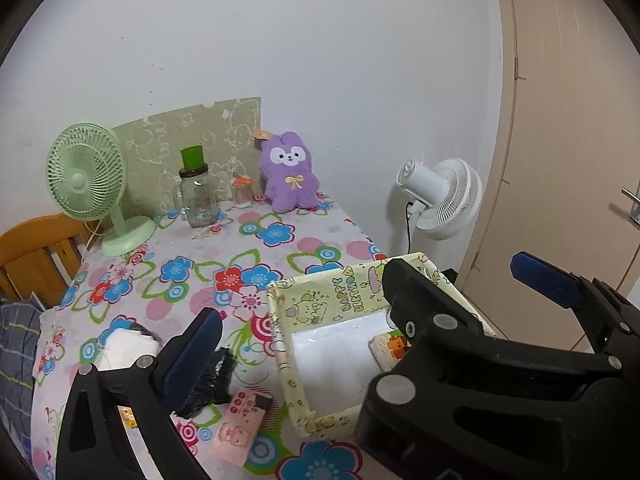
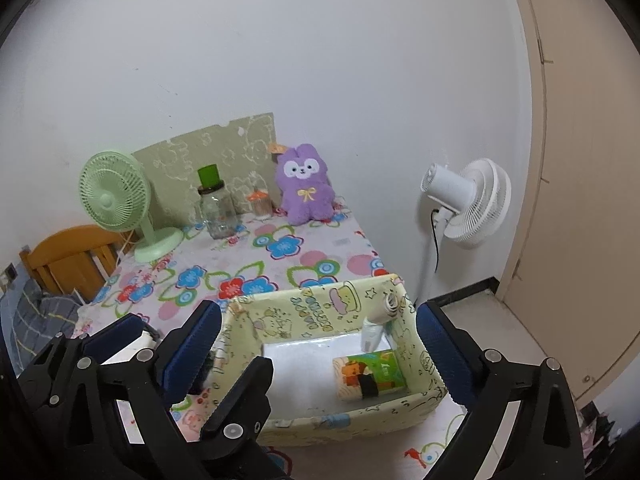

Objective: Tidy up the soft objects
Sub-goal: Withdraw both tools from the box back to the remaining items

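A pale yellow cartoon-print box (image 1: pixel 304 304) (image 2: pixel 280 316) stands on the flowered table. Inside lies a green-and-yellow tissue pack (image 2: pixel 370 374) (image 1: pixel 390 348), with a white rolled cloth (image 2: pixel 378 322) leaning on the box's right wall. A black crumpled soft item (image 1: pixel 212 384), a white folded cloth (image 1: pixel 126 350) and a pink packet (image 1: pixel 242 428) lie left of the box. My left gripper (image 1: pixel 366 308) is open and empty, its fingers straddling the box's left wall. My right gripper (image 2: pixel 320 340) is open and empty over the box. The left gripper's blue pads show at the left of the right wrist view.
At the back stand a green desk fan (image 1: pixel 86 184), a glass jar with green lid (image 1: pixel 196 196), a small orange-lidded jar (image 1: pixel 243 192) and a purple plush bunny (image 1: pixel 289 178). A white floor fan (image 1: pixel 444 198) stands right of the table by a beige door. A wooden chair (image 1: pixel 36 252) is at left.
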{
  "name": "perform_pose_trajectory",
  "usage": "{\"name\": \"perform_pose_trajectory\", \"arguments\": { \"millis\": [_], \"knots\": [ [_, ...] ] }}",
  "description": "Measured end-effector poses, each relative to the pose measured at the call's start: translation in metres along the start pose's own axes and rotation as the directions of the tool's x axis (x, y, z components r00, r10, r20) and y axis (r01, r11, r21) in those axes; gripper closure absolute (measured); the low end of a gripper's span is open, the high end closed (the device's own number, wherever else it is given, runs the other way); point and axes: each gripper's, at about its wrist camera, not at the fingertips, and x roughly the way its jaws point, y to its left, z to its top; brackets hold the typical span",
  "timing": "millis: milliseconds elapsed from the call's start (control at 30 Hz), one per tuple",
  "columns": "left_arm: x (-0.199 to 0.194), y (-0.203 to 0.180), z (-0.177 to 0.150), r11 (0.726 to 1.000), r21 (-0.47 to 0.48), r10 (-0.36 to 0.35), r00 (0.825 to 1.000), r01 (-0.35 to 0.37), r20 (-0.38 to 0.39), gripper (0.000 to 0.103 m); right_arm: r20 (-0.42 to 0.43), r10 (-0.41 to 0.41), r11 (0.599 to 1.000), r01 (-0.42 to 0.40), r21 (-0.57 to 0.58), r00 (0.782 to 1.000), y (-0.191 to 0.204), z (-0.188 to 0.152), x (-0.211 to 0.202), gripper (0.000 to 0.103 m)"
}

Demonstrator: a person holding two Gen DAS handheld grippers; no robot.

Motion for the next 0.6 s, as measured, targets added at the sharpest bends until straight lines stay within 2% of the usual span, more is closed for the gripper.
{"name": "perform_pose_trajectory", "arguments": {
  "millis": [600],
  "knots": [
    [-0.04,0.035,-0.002,0.999,0.002,0.045,0.997,-0.045,0.061,0.0,0.045,0.045,0.998,-0.043,-0.039,0.998,0.049,0.0,-0.03,0.003]
  ]
}}
